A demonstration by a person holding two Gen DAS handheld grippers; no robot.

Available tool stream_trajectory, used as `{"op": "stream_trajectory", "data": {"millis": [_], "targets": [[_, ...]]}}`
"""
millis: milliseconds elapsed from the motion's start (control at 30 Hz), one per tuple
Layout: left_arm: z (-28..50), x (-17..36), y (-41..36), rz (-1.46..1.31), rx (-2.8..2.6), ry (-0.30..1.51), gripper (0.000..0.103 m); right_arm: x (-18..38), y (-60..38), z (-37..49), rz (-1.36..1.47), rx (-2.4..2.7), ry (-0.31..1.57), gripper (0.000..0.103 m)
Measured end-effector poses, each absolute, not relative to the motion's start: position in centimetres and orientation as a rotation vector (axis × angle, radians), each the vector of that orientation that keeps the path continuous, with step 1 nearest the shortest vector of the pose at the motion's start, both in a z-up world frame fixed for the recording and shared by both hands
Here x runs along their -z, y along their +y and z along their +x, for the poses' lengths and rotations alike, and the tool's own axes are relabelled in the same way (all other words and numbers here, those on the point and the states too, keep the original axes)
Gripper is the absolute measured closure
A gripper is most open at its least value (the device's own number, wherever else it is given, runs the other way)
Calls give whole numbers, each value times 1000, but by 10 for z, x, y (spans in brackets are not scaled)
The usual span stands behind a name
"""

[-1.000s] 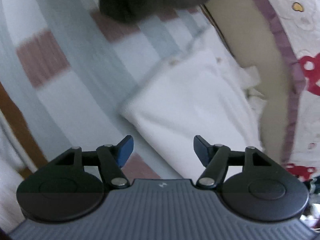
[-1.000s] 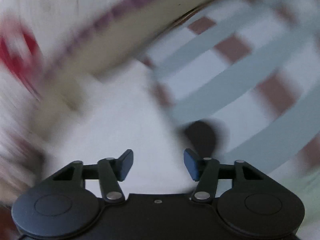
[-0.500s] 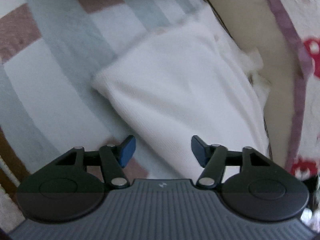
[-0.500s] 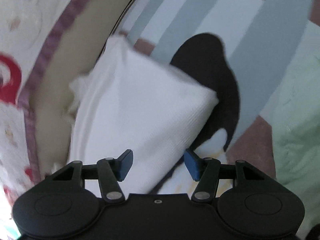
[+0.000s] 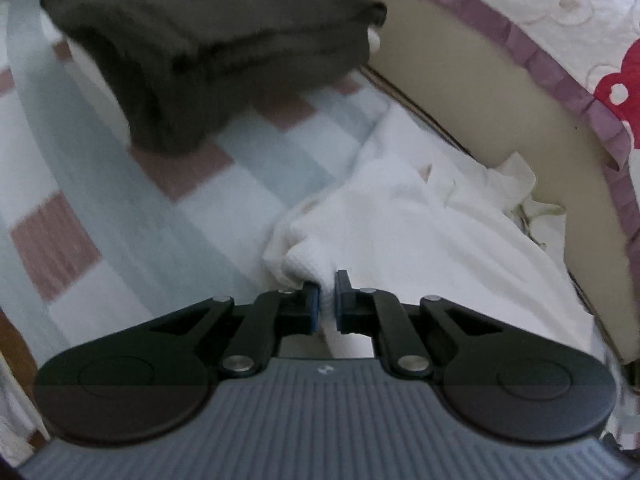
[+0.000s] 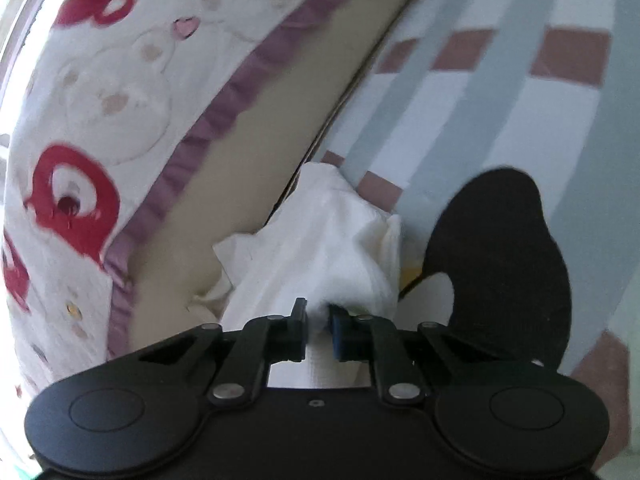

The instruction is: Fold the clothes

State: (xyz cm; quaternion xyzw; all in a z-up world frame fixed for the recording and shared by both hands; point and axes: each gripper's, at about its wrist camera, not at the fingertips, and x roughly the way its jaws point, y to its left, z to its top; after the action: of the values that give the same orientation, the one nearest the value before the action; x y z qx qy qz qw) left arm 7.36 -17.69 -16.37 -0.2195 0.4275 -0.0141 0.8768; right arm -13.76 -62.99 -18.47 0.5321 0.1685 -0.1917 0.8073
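A folded white garment [image 5: 420, 232] lies on the striped bedsheet [image 5: 120, 208] against a beige headboard. My left gripper [image 5: 327, 286] is shut on its near corner, the cloth bunched between the blue pads. In the right wrist view the same white garment [image 6: 320, 248] rises in a peak, and my right gripper [image 6: 318, 312] is shut on another edge of it. A folded dark grey garment [image 5: 208, 52] lies farther off on the sheet in the left wrist view. Beside the white cloth in the right wrist view sits a black piece [image 6: 500, 268] with a pale patch.
A beige headboard [image 5: 480, 112] with a purple-trimmed, red-patterned quilt [image 5: 580, 20] runs along the right side; the same quilt [image 6: 100, 120] fills the left of the right wrist view. The striped sheet [image 6: 500, 80] stretches away to the right.
Both grippers were open over the flat white garment half a second ago; now each is shut on a pinch of it and the cloth is bunched up.
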Motion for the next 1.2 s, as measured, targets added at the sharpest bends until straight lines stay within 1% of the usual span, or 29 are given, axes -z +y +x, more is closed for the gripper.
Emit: {"op": "stream_trajectory", "data": {"millis": [67, 133, 167, 200, 233, 267, 300, 333, 367, 433, 467, 533, 600, 633, 667, 700, 733, 800, 933, 1000, 1100, 1200], "targets": [[81, 169, -182, -427, 24, 909, 95, 186, -627, -136, 1109, 482, 437, 84], [83, 176, -180, -443, 26, 951, 95, 195, -629, -139, 1173, 524, 481, 82], [83, 177, -177, -437, 15, 961, 94, 200, -630, -140, 1216, 514, 487, 74], [82, 179, -175, -430, 4, 972, 89, 203, -631, -140, 1236, 519, 493, 67], [81, 180, -172, -418, -9, 984, 81, 205, -629, -146, 1258, 540, 489, 55], [80, 180, -171, -373, -40, 999, 76, 206, -627, -151, 1281, 561, 485, 49], [81, 182, -170, -359, -62, 997, 73, 211, -626, -156, 1323, 565, 460, 48], [81, 182, -167, -379, -67, 985, 70, 215, -625, -160, 1365, 567, 434, 43], [81, 183, -165, -399, -61, 984, 67, 217, -626, -159, 1360, 575, 431, 43], [82, 184, -167, -410, -37, 968, 49, 219, -628, -155, 1342, 592, 426, 43], [82, 184, -169, -411, -28, 960, 44, 218, -630, -147, 1301, 599, 433, 43], [83, 186, -175, -415, -14, 942, 27, 215, -629, -134, 1198, 578, 447, 43], [85, 187, -181, -413, -10, 928, 23, 219, -629, -125, 1163, 533, 448, 72], [85, 187, -183, -401, -9, 922, 31, 222, -633, -123, 1188, 517, 438, 94], [86, 186, -184, -375, -3, 928, 50, 226, -637, -121, 1214, 501, 428, 94], [87, 186, -186, -348, 2, 934, 98, 226, -639, -123, 1235, 485, 386, 94], [87, 185, -187, -325, 6, 937, 96, 225, -642, -126, 1255, 470, 341, 95], [79, 173, -182, -333, -4, 899, 96, 206, -640, -124, 1166, 442, 342, 95], [57, 132, -184, -241, 56, 788, 96, 166, -633, -122, 994, 392, 387, 96], [45, 113, -185, -187, 97, 753, 97, 150, -633, -130, 959, 382, 423, 96], [25, 91, -179, -173, 175, 698, 97, 131, -639, -146, 973, 359, 449, 97], [6, 84, -168, -162, 186, 734, 97, 113, -642, -163, 1022, 324, 494, 97]]}}
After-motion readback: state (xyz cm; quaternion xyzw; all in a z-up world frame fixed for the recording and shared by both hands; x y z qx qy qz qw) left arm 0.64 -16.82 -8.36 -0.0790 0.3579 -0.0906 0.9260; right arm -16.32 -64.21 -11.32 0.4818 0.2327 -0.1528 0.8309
